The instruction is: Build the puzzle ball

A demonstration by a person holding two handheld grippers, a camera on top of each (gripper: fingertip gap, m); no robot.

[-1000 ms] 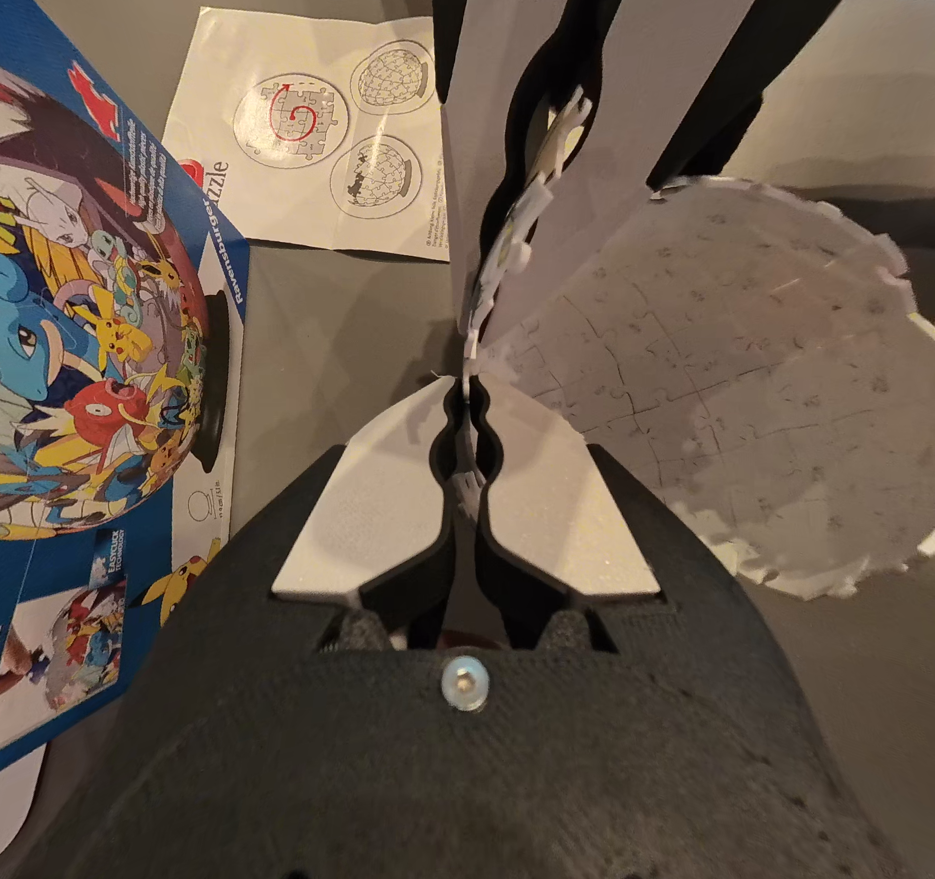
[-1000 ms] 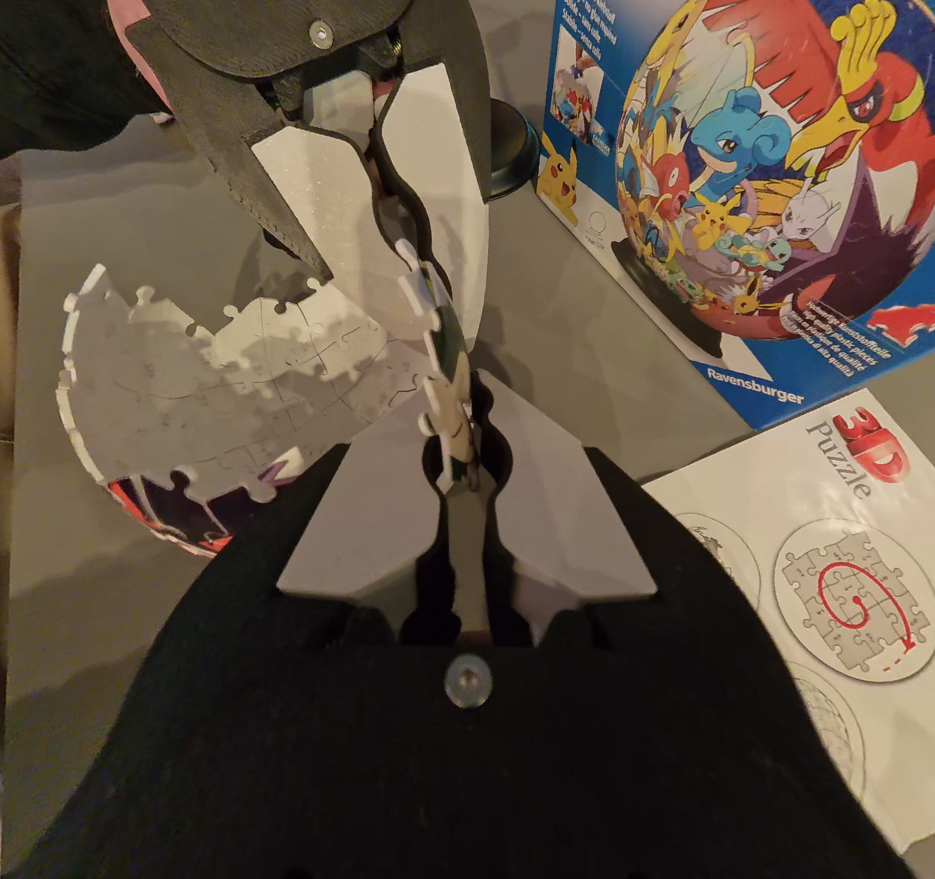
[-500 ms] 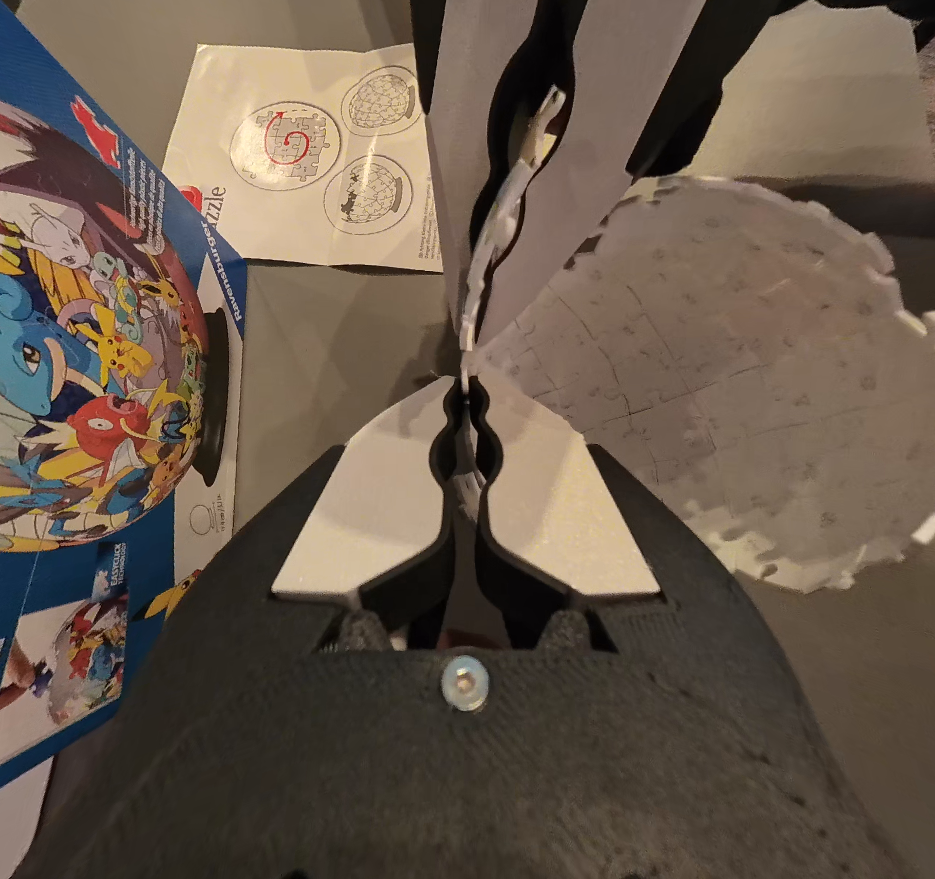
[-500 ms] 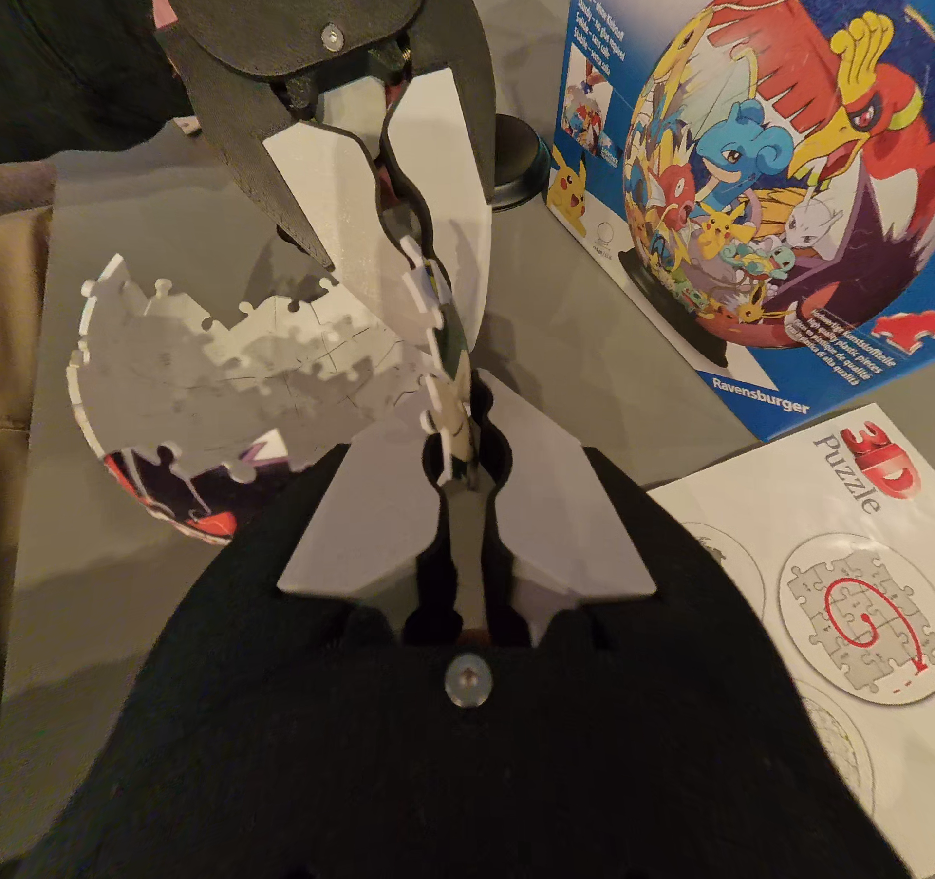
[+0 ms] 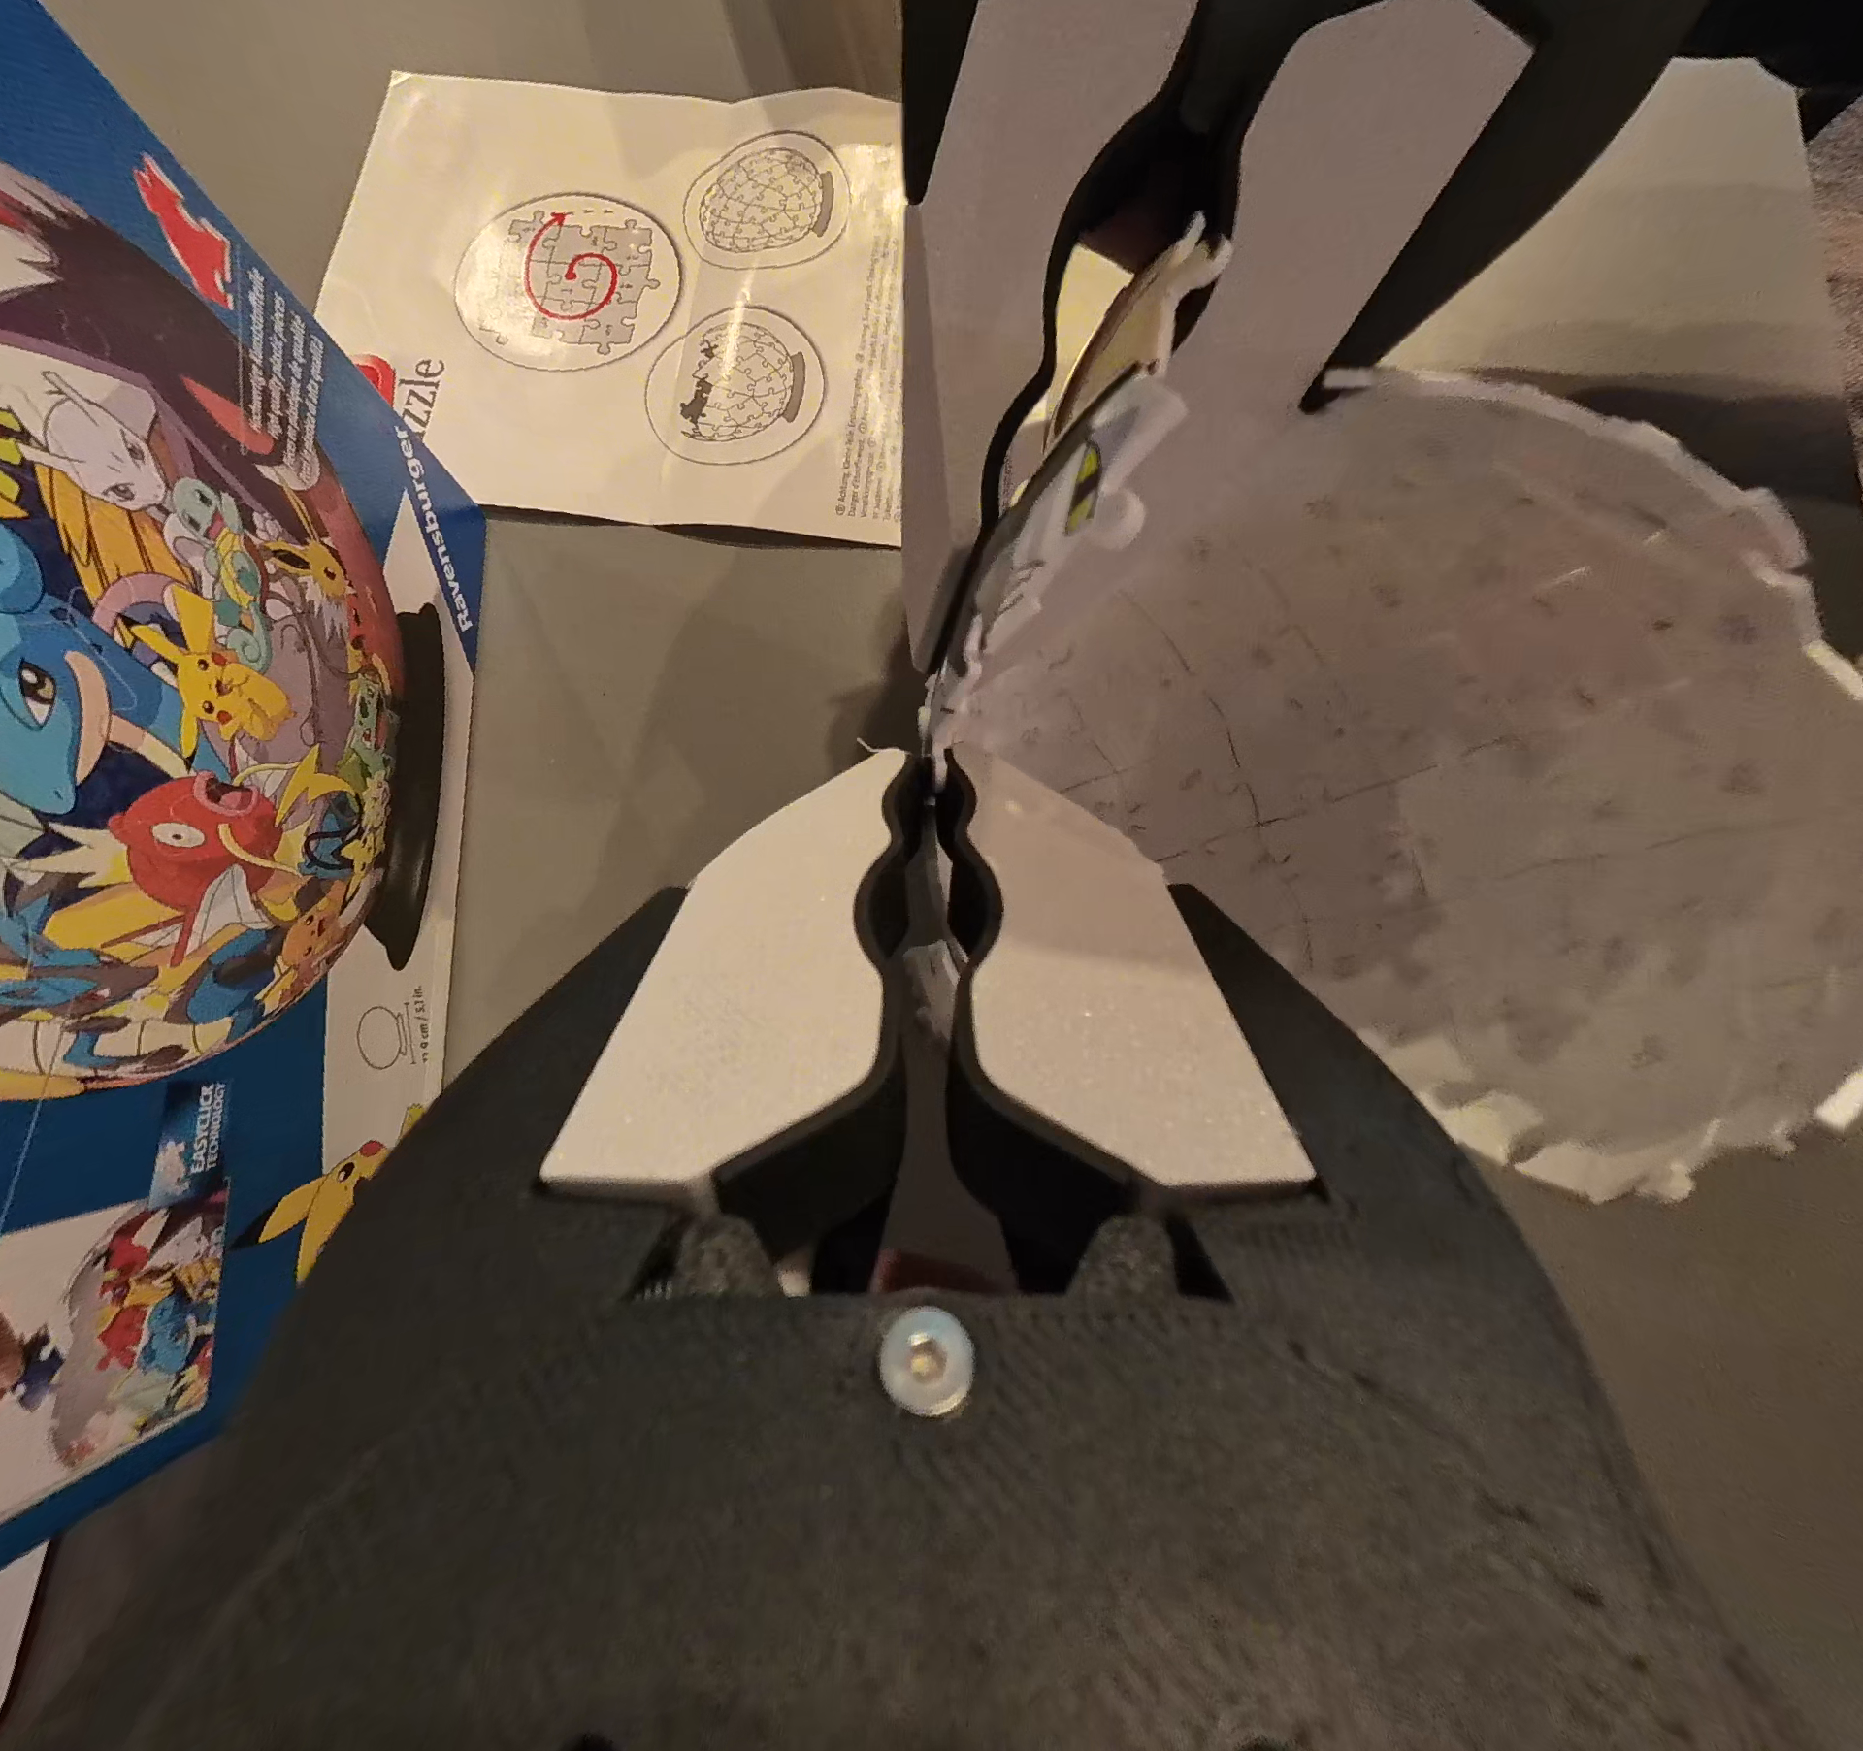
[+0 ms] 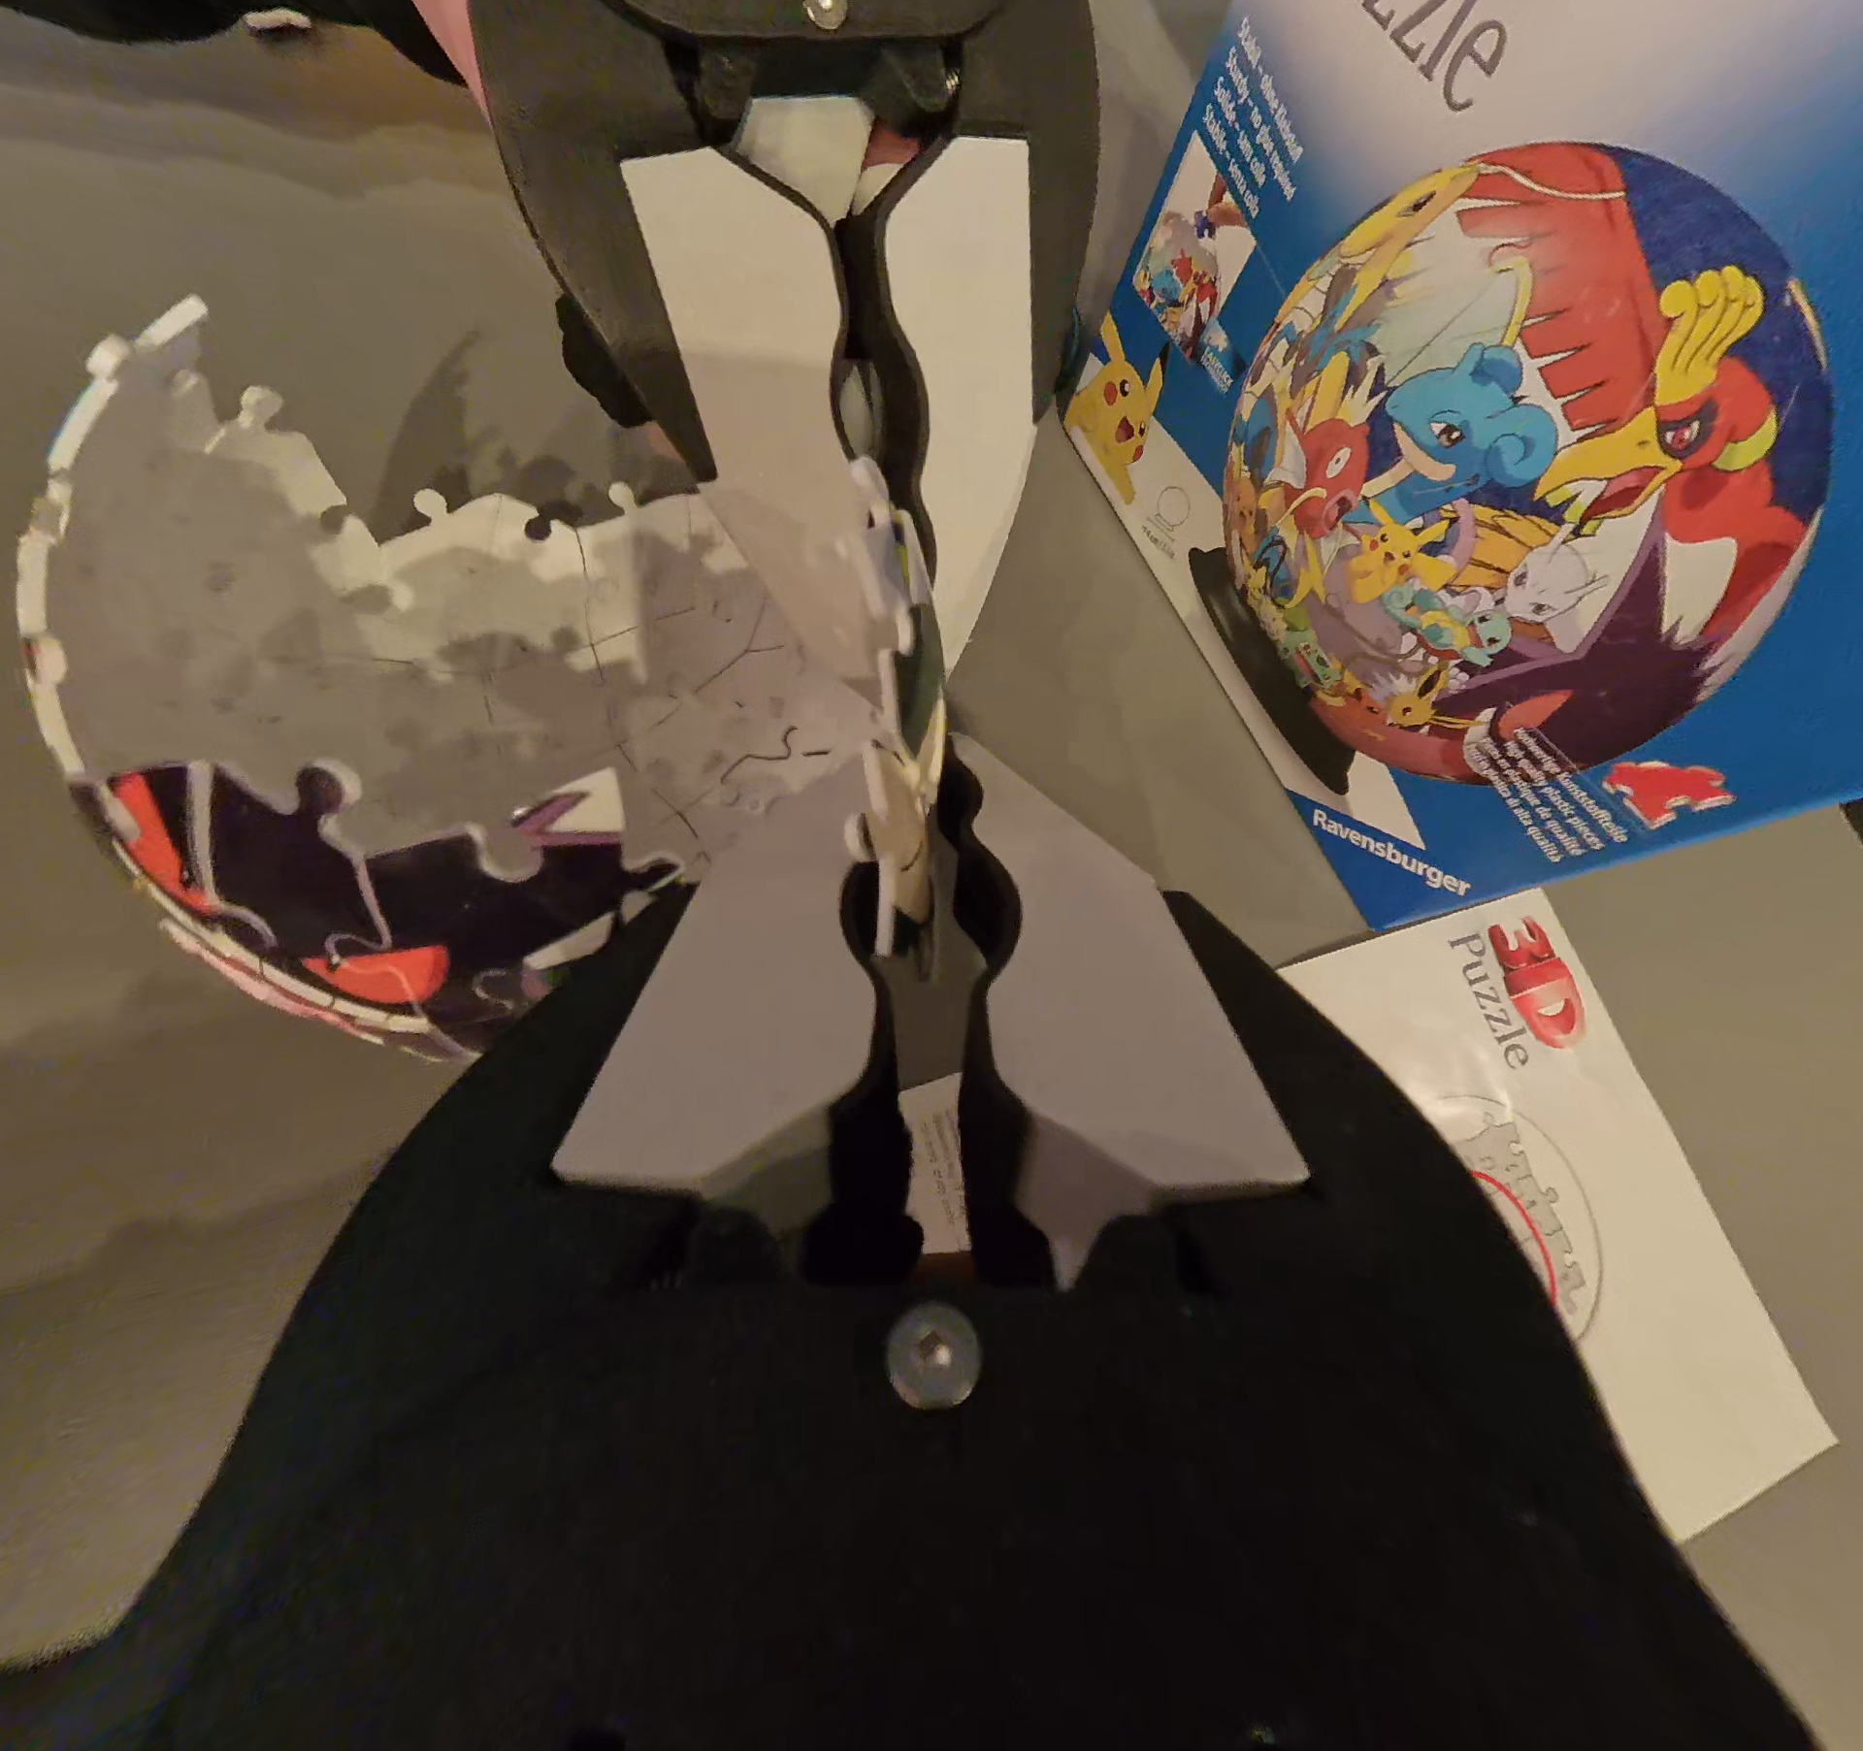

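Dim warm light, your views bend at edges; puzzle shell (image 5: 1462,796) smeared by blur, instruction sheet (image 5: 625,292) catches glare.

The right hand-held gripper (image 5: 1099,372) has tilted, so the white curved strip of plastic puzzle pieces (image 6: 897,695) it pinches now leans over the rim of the half-built white-inside puzzle ball shell (image 6: 353,654); the left hand-held gripper (image 6: 877,453) has drawn closer and squarer to it
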